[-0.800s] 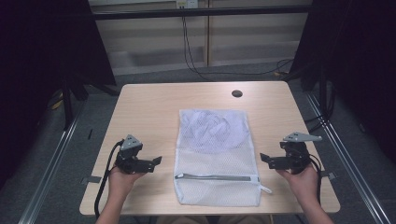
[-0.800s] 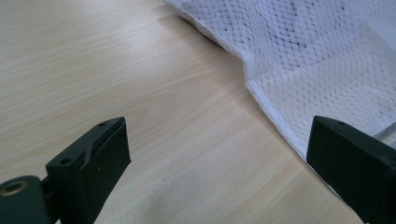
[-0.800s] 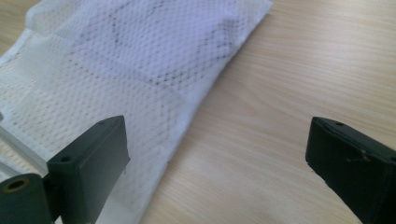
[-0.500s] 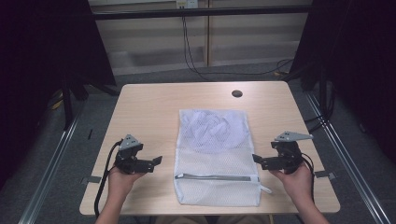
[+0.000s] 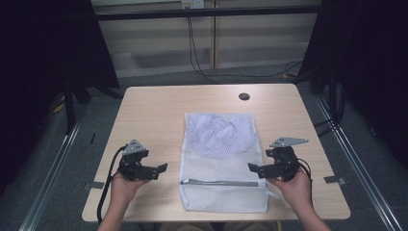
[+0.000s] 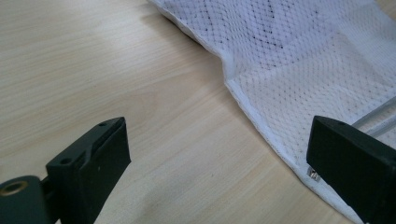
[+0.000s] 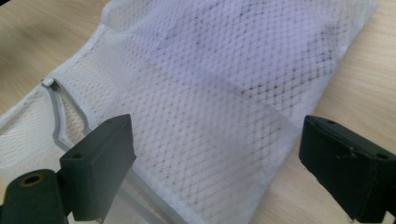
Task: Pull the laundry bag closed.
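1. The white mesh laundry bag (image 5: 223, 163) lies flat at the centre of the wooden table (image 5: 154, 110) in the high view, its grey zipper (image 5: 221, 183) running across near the lower edge of the frame and a bundle of pale cloth inside its upper half.
2. The left gripper (image 5: 161, 168) sits at lower left, just beside the bag's edge, jaws apart with nothing between them. In the left gripper view the bag's hem (image 6: 252, 116) runs down the right side of the frame towards the right jaw.
3. The right gripper (image 5: 254, 168) sits at lower right, jaws spread and empty, its tips at the bag's right edge.
4. The step in hand looks like taking hold of the bag at the zipper end. One gripper should pinch the mesh beside the zipper to anchor it.
5. The other should find the small zipper pull (image 7: 48, 82), at left in the right gripper view, and close squarely on it.
6. Grip mesh only, not the cloth inside, or the bag will bunch.
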Tool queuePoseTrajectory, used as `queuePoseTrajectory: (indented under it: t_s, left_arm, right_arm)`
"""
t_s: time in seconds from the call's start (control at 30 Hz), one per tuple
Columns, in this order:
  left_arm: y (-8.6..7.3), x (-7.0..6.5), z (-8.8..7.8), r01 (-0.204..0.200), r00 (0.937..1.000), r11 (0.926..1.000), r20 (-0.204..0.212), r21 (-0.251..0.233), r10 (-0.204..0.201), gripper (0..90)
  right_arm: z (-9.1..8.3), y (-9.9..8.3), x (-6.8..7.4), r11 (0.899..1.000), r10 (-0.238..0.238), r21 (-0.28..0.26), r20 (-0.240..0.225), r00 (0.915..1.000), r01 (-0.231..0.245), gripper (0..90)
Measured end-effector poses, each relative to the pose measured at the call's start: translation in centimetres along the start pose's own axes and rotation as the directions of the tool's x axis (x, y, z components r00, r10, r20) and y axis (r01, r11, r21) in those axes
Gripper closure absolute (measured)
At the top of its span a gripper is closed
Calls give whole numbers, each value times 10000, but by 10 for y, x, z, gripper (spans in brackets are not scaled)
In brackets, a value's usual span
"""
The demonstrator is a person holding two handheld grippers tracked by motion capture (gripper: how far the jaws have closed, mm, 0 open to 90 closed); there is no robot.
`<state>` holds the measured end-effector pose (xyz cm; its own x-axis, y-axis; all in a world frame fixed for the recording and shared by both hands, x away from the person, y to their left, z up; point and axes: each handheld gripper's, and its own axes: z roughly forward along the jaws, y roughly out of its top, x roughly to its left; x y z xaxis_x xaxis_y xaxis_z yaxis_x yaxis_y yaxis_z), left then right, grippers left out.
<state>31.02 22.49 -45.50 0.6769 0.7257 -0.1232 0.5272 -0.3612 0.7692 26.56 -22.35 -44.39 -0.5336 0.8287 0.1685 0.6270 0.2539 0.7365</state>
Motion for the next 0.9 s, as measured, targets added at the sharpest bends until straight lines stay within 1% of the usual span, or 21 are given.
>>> queuePoseTrajectory:
  t_s: [0.07,0.1,0.17,0.2,0.23,0.3,0.37,0.43,0.47,0.53,0.63,0.67,0.73,0.77,0.83,0.87,0.9]
  left_arm:
    - [0,0,0,17,10000,10000,53,16,-17,58]
    - [0,0,0,25,10000,10000,74,25,-26,59]
    - [0,0,1,25,9999,10000,111,59,-26,59]
    - [0,0,1,25,9999,10000,111,59,-26,59]
    - [0,0,1,17,9999,10000,153,88,-19,59]
    - [-1,0,2,27,9998,10000,175,92,-28,59]
    - [-1,0,1,66,9999,9999,143,91,-67,59]
    - [-1,1,0,68,9998,10000,189,67,-69,59]
    - [-1,0,0,173,9996,9998,217,-11,-173,59]
    - [-1,1,-2,70,9998,10000,205,28,-70,59]
    - [-1,2,-2,94,9998,10000,179,13,-95,59]
    - [-1,2,-2,152,9997,9999,208,-3,-152,59]
    - [-2,2,-3,148,9997,9999,179,34,-149,59]
    - [-2,2,-3,135,9997,9999,218,59,-136,59]
    - [-2,2,-3,131,9997,9999,220,63,-132,59]
    - [-2,3,-3,144,9995,9999,262,51,-146,59]
    - [-2,3,-3,155,9996,9999,233,38,-156,59]
  right_arm:
    - [2,1,3,10000,39,40,-138,9999,-39,117]
    - [3,3,6,9998,169,72,-264,9995,-167,120]
    - [5,5,8,9996,240,131,-461,9986,-234,132]
    - [7,5,9,9996,247,131,-557,9981,-241,133]
    - [7,5,9,9996,247,131,-557,9981,-241,133]
    - [9,7,14,9996,229,197,-705,9972,-216,133]
    - [13,9,20,9996,116,257,-769,9970,-97,133]
    - [16,11,23,9996,131,278,-830,9965,-109,133]
    - [18,12,24,9995,124,295,-848,9963,-99,133]
    - [20,14,27,9993,186,329,-913,9957,-156,133]
    - [23,15,30,9993,190,348,-955,9952,-157,133]
    - [27,17,33,9991,189,387,-1090,9939,-148,133]
    - [28,17,34,9991,186,401,-1097,9938,-143,133]
    - [30,18,37,9987,199,481,-1153,9931,-144,134]
    - [31,19,37,9984,190,547,-1085,9939,-132,134]
    - [33,20,39,9972,319,702,-1055,9939,-245,138]
    - [34,20,39,9973,321,691,-1136,9930,-243,139]
